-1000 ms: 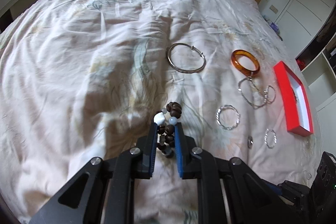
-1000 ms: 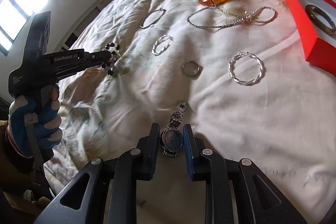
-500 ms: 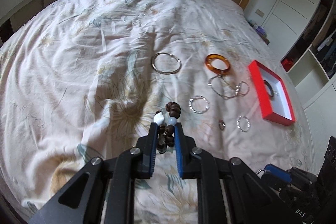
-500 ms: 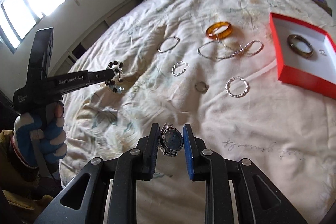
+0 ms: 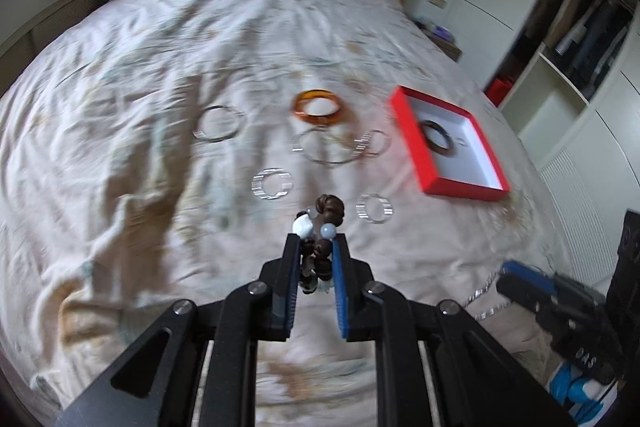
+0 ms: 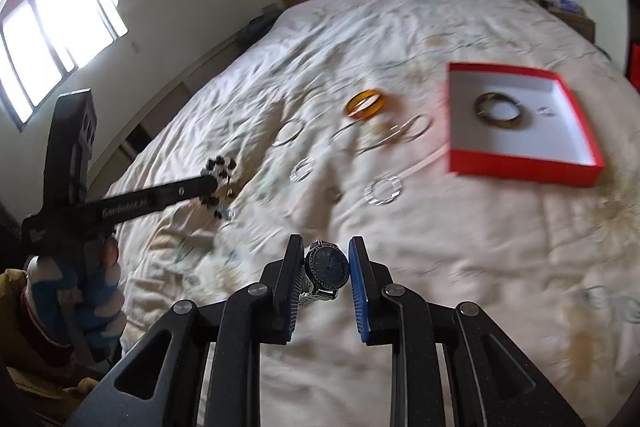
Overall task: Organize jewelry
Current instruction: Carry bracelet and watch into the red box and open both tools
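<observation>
Since a second ago both grippers are lifted from the bed (image 5: 120,147): the left gripper (image 5: 316,239) pinches the bead bracelet (image 5: 320,227), the right gripper (image 6: 325,247) clamps the watch (image 6: 326,267), both heading probably for the red box (image 6: 520,163).

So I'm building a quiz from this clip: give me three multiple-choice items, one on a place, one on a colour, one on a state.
1. Where is the dark bangle?
A in the box
B on the quilt
C on a shelf

2. What colour is the box outside?
A blue
B red
C green

3. What do the right tongs hold?
A nothing
B a ring
C a wristwatch

Key: A, it lies on the white lining; B, the walls are red; C, the dial sits clamped between the pads.
</observation>
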Motion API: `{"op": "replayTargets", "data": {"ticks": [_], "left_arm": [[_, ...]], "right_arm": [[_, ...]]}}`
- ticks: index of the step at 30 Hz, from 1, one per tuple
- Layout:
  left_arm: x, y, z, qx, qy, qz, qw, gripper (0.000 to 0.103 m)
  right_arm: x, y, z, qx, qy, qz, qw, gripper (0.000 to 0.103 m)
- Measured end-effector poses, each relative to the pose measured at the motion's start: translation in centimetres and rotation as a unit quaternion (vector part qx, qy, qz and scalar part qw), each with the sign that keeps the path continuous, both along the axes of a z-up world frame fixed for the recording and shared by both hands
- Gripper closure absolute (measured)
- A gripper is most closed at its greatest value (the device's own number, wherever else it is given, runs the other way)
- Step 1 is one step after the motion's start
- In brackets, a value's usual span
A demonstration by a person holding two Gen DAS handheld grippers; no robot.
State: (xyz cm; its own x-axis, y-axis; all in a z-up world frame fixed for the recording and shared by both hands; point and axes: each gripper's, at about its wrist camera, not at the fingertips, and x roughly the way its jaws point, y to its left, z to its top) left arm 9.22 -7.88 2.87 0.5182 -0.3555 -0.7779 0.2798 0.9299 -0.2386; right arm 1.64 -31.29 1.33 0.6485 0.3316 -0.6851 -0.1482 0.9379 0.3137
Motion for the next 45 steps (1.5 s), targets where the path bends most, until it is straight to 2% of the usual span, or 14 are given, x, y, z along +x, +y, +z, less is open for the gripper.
{"op": "replayTargets", "data": {"ticks": [7, 13, 18, 23, 29, 33, 40, 45], "left_arm": [[2.7, -8.6, 0.6, -0.005, 0.001, -0.078, 0.997, 0.089], [6.5, -16.0, 0.0, -0.01, 0.007, -0.126, 0.992, 0.089], [10.3, -21.8, -2.2, -0.008, 0.02, -0.15, 0.9885, 0.089], [13.6, -25.8, -6.1, -0.002, 0.049, -0.161, 0.9857, 0.089], [15.1, -27.5, -9.8, 0.005, 0.077, -0.164, 0.9835, 0.089], [15.3, -28.0, -10.6, 0.007, 0.08, -0.169, 0.9824, 0.088], [15.4, -28.3, -11.0, -0.004, 0.095, -0.17, 0.9808, 0.087], [14.8, -27.6, -9.6, -0.016, 0.096, -0.167, 0.9812, 0.076]], "right_arm": [[3.0, -6.6, 1.7, -0.008, -0.023, -0.052, 0.998, 0.08], [7.8, -12.3, 2.2, -0.025, -0.037, -0.092, 0.995, 0.08], [12.0, -16.5, 0.1, -0.031, -0.026, -0.123, 0.992, 0.08], [14.5, -19.1, -3.3, -0.039, 0.0, -0.139, 0.99, 0.08], [15.7, -20.2, -7.1, -0.045, 0.035, -0.137, 0.989, 0.08], [15.8, -19.8, -8.5, -0.064, 0.047, -0.129, 0.988, 0.08], [15.4, -19.6, -8.5, -0.109, 0.06, -0.135, 0.983, 0.079], [13.3, -19.8, -6.6, -0.112, 0.051, -0.153, 0.981, 0.078]]}}
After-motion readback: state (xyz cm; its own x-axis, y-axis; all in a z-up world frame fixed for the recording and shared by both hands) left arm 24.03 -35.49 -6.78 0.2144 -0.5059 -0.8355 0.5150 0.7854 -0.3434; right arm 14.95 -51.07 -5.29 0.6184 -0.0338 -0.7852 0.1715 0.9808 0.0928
